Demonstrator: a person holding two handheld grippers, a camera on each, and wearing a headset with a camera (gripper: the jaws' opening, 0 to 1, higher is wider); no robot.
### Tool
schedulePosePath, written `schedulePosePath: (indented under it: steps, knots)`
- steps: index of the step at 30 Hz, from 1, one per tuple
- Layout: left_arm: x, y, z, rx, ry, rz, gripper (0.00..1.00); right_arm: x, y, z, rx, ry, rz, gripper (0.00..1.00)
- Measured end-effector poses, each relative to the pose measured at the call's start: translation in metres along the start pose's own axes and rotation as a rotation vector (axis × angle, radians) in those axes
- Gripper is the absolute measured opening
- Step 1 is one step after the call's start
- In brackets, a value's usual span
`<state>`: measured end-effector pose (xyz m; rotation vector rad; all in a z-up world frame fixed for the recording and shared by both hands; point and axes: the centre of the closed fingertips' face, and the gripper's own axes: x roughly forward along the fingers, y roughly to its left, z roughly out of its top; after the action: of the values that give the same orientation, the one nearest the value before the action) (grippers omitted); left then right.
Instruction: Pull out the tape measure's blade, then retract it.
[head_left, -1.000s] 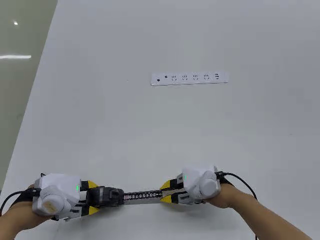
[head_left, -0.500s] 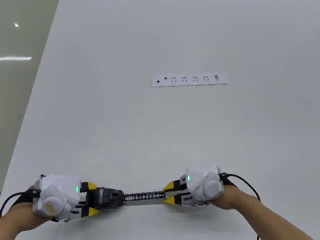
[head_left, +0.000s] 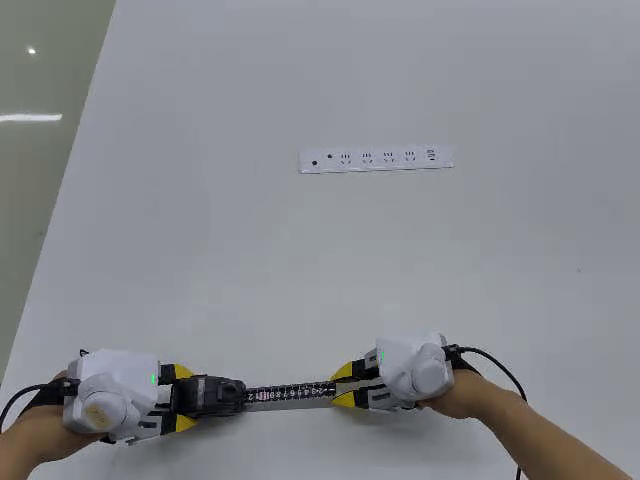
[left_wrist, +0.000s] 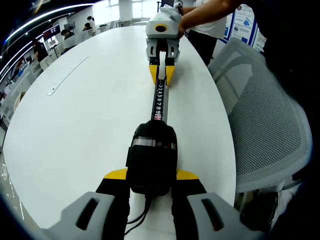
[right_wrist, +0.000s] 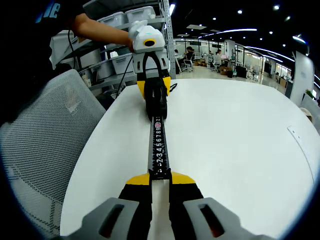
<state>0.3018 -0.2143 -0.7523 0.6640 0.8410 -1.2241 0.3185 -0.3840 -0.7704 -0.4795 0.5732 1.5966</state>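
A black tape measure case (head_left: 213, 394) (left_wrist: 151, 156) lies at the near edge of the white table, and my left gripper (head_left: 190, 396) (left_wrist: 150, 181) is shut on it. Its blade (head_left: 290, 391) (left_wrist: 159, 97) (right_wrist: 158, 147), printed with numbers, runs out to the right. My right gripper (head_left: 341, 386) (right_wrist: 160, 178) is shut on the blade's end. In the right gripper view the case (right_wrist: 155, 92) shows far ahead with the left gripper behind it. In the left gripper view the right gripper (left_wrist: 162, 70) holds the far end of the blade.
A white power strip (head_left: 376, 158) (left_wrist: 67, 76) lies flat in the middle of the table (head_left: 300, 250). A mesh office chair (left_wrist: 260, 125) (right_wrist: 47, 135) stands just off the table's near edge. Cables trail from both grippers.
My right gripper has moved a little to the right with the blade's end, so more blade shows between the two grippers. The left gripper and the case have stayed put.
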Motion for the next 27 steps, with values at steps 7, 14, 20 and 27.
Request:
schedulePosePath:
  steps: [7,14,20,27]
  knots:
    - [0.0,0.0,0.001,0.001,0.002,0.0,0.27,-0.003,0.0,-0.002,0.001,0.002,-0.001,0.09]
    - [0.0,0.0,0.0,0.0,0.004,-0.001,0.27,-0.007,0.001,-0.005,0.009,0.002,-0.002,0.09]
    - [0.0,0.0,0.0,0.001,0.005,-0.001,0.27,-0.01,0.001,-0.007,0.007,0.005,-0.004,0.09]
    - [0.001,0.0,0.0,0.002,0.007,-0.003,0.27,-0.012,0.001,-0.01,0.008,0.006,-0.006,0.09]
